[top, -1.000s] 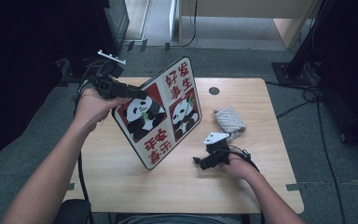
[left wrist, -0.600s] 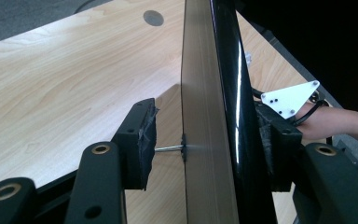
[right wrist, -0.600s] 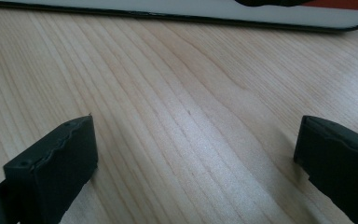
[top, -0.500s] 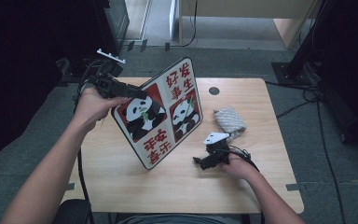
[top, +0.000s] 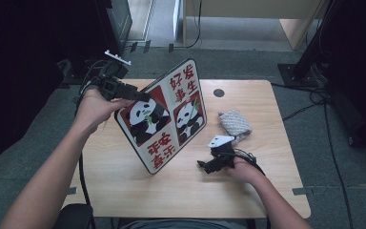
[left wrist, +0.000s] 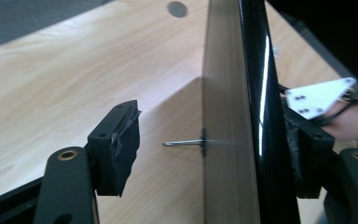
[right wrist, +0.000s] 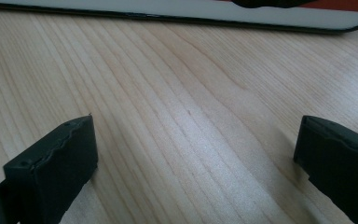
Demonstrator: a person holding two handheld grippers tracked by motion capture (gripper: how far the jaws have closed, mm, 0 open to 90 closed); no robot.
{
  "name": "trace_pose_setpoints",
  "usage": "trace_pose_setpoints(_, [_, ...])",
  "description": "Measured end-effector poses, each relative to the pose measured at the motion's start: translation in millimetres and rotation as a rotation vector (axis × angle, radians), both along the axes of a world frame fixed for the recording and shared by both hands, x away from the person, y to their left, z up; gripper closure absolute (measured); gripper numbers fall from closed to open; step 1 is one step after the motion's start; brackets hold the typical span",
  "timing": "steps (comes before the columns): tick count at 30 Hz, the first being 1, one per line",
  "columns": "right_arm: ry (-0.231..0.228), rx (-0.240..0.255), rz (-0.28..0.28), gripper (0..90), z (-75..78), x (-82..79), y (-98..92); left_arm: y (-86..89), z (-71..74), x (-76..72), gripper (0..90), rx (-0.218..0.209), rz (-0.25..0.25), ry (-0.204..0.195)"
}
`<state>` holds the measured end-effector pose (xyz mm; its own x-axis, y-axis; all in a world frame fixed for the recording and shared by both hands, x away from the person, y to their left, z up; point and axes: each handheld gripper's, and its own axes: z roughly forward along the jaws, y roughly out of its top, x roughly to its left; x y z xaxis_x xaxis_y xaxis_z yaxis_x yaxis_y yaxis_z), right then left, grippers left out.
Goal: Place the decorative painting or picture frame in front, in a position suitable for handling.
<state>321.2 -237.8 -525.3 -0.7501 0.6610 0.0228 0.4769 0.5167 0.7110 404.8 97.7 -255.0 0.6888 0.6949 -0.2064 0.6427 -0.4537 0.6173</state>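
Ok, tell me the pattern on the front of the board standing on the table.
Red and white squares: two black-and-white pandas, two with red Chinese characters, on the black-rimmed rectangular board. Clearest in the high view.

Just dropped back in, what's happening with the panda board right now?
A person stands the panda sign board tilted on its lower edge on the wooden table. The left tool straddles the board's upper left edge; its jaws have just been opening, one pad plainly clear of the board's back. The right tool rests open on the table near the board's bottom edge. A grey cloth bundle lies to the right.
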Motion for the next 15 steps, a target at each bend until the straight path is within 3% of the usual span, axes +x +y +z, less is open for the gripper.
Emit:
trace_pose_setpoints(2, [0.0,0.0,0.0,0.0,0.0,0.0,0.0,-0.5,0.4,-1.8,32.6,0.012,0.002,-0.025])
trace_pose_setpoints(4, [0.0,0.0,0.0,0.0,0.0,0.0,0.0,-0.4,0.6,-1.6,32.1,0.01,0.003,-0.018])
trace_pose_setpoints(10, [0.0,0.0,0.0,0.0,0.0,0.0,0.0,-2.2,1.5,-4.3,31.4,0.03,0.009,-0.049])
trace_pose_setpoints(15, [0.0,0.0,0.0,0.0,0.0,0.0,0.0,-0.2,0.5,-4.5,32.9,-0.001,0.023,-0.04])
